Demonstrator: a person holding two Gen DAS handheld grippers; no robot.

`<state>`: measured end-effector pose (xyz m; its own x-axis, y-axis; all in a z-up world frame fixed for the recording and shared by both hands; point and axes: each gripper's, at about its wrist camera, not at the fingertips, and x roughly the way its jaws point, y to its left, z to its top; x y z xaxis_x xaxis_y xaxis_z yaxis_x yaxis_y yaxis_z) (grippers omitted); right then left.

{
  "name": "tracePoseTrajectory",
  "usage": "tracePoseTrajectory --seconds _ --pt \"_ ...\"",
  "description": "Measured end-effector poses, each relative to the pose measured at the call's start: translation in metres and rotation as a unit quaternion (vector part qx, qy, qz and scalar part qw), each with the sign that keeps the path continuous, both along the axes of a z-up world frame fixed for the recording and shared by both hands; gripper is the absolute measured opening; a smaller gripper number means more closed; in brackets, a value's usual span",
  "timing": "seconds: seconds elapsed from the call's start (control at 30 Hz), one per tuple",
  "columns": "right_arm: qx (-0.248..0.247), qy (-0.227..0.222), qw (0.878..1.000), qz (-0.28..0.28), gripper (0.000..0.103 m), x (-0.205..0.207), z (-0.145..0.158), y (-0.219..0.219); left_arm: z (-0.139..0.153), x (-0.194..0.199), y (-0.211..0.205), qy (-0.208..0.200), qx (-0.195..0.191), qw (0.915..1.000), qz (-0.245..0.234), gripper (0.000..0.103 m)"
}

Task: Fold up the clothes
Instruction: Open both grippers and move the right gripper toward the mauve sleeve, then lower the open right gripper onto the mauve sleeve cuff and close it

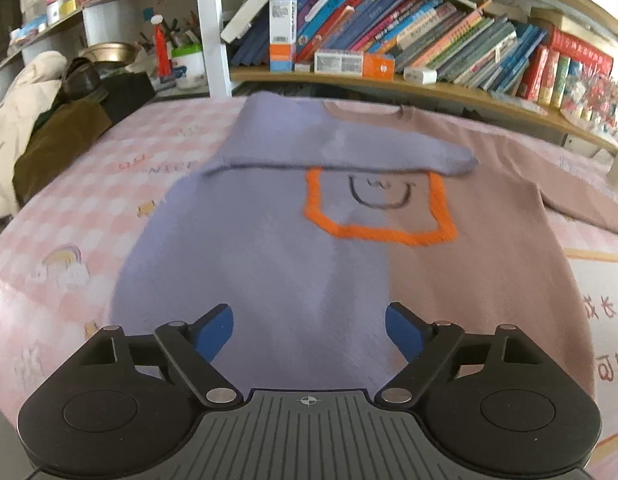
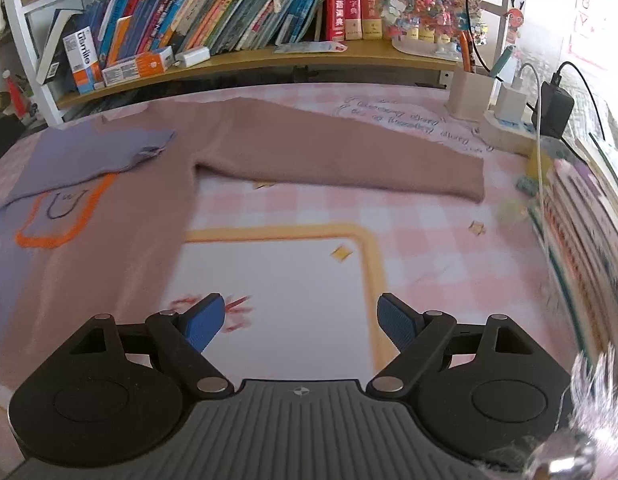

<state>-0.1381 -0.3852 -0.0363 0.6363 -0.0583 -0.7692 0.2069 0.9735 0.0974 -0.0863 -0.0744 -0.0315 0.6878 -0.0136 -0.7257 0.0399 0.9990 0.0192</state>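
Sweater, lilac and brown, flat on pink checked cloth, mid-frame; lilac sleeve already folded across chest; brown sleeve outstretched, upper centre; left gripper and right gripper spread, empty; next, likely: right to pinch cuff, fold inward.

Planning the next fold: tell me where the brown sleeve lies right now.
In the right wrist view the brown sleeve lies flat and outstretched on the pink checked cover, reaching right from the sweater toward the power strip.
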Motion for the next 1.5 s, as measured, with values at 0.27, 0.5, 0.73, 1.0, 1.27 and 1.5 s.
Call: tracePoseTrajectory --seconds 0.27,0.5,0.73,1.0,1.27,1.5 --pt "0.01 -0.008 1.0 -0.002 0.083 0.022 -0.007 -0.061 0.003 -0.017 -0.021 0.011 0.019 0.9993 0.029 0.091" --pt "0.024 -0.016 1.0 -0.009 0.082 0.029 -0.012 -0.088 0.006 -0.023 -0.043 0.001 0.038 0.9993 0.007 0.091" --pt "0.02 -0.017 1.0 -0.017 0.078 0.043 -0.018 -0.104 0.004 -0.019 -0.044 0.008 0.055 0.9982 0.023 0.091" --pt "0.035 -0.019 0.998 -0.037 0.068 0.069 -0.022 -0.125 0.003 -0.016 -0.039 0.015 0.066 0.997 0.037 0.091" --pt "0.032 -0.014 0.998 -0.061 0.068 0.081 -0.03 -0.14 0.001 -0.014 -0.031 0.024 0.073 0.995 0.063 0.091" --pt "0.023 -0.02 0.997 -0.071 0.067 0.087 -0.032 -0.143 -0.002 -0.013 -0.032 0.031 0.078 0.9943 0.065 0.091"
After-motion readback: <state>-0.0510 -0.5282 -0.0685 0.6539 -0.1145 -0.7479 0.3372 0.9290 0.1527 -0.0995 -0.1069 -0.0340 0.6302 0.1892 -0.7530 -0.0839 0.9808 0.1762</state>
